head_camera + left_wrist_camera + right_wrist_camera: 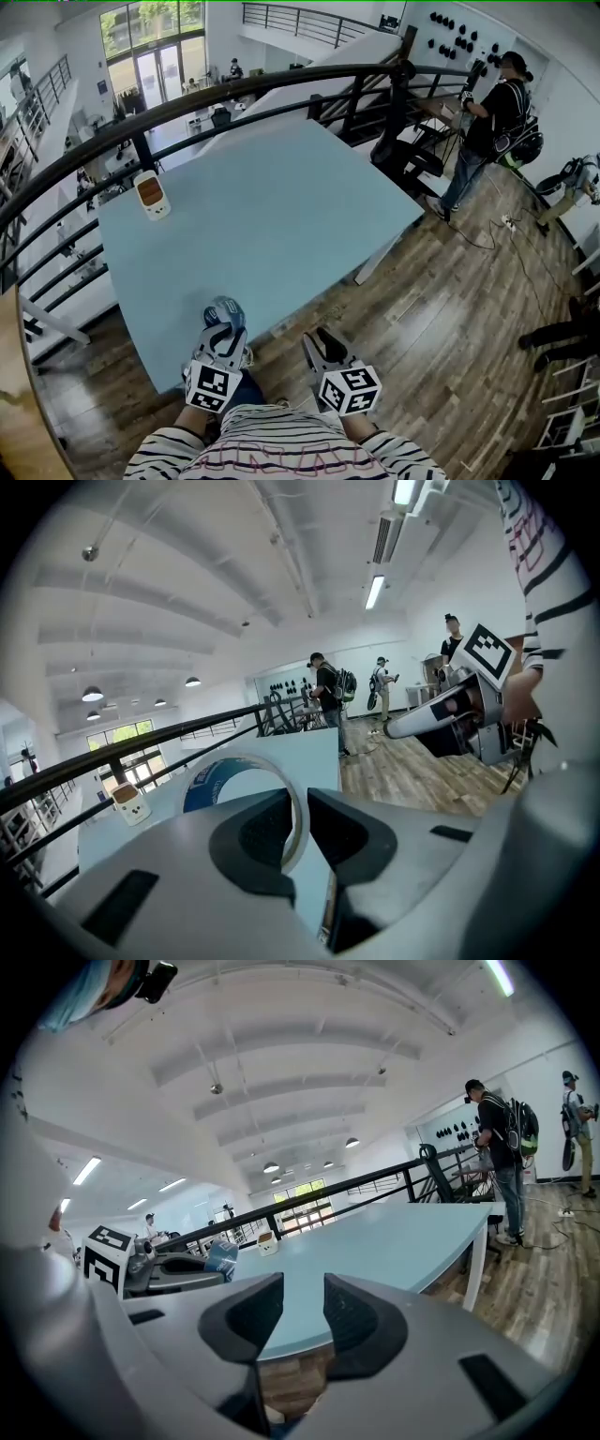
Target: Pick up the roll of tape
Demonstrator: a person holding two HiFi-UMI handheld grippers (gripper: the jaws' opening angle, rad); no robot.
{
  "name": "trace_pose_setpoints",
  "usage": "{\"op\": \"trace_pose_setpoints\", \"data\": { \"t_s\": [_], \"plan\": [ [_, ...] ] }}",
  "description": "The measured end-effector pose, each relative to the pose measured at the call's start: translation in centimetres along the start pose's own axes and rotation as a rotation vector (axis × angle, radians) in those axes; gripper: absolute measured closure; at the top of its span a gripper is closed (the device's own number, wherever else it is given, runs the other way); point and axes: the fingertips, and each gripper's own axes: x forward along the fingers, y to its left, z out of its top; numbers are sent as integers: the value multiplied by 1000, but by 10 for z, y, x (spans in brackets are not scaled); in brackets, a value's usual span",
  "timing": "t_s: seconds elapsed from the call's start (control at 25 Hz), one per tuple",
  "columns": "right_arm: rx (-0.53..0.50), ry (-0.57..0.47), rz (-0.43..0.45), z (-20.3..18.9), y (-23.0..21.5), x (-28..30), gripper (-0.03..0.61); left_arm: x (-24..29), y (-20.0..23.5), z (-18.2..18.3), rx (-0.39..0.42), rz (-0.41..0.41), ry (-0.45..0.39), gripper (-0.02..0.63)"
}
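Note:
The roll of tape [225,312], a thin ring that is blue inside with a pale rim, hangs over the near edge of the light blue table [281,216]. My left gripper [225,330] is shut on it. In the left gripper view the tape [208,782] stands upright with its wall pinched between the two dark jaws of the left gripper [298,803]. My right gripper [319,339] is just to the right, off the table's edge, open with nothing between its jaws. The right gripper view shows the right gripper [303,1307] with an empty gap, and the tape [223,1258] at its left.
A small white and orange box [152,195] stands on the table's far left part. A black railing [281,89] curves round the table's far side. People [487,122] stand on the wooden floor [441,309] at the right, among cables and gear.

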Motion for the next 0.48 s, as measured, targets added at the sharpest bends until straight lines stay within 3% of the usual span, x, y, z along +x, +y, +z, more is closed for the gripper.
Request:
{"op": "trace_pose_setpoints", "data": {
  "t_s": [0.2,0.48],
  "plan": [
    [-22,6,-2,-6,3,2,503,-10,-5,-13,-51,-5,10,544],
    [-66,11,-13,-8,8,-1,551,-19,-15,-29,-67,-15,29,543]
  ]
}}
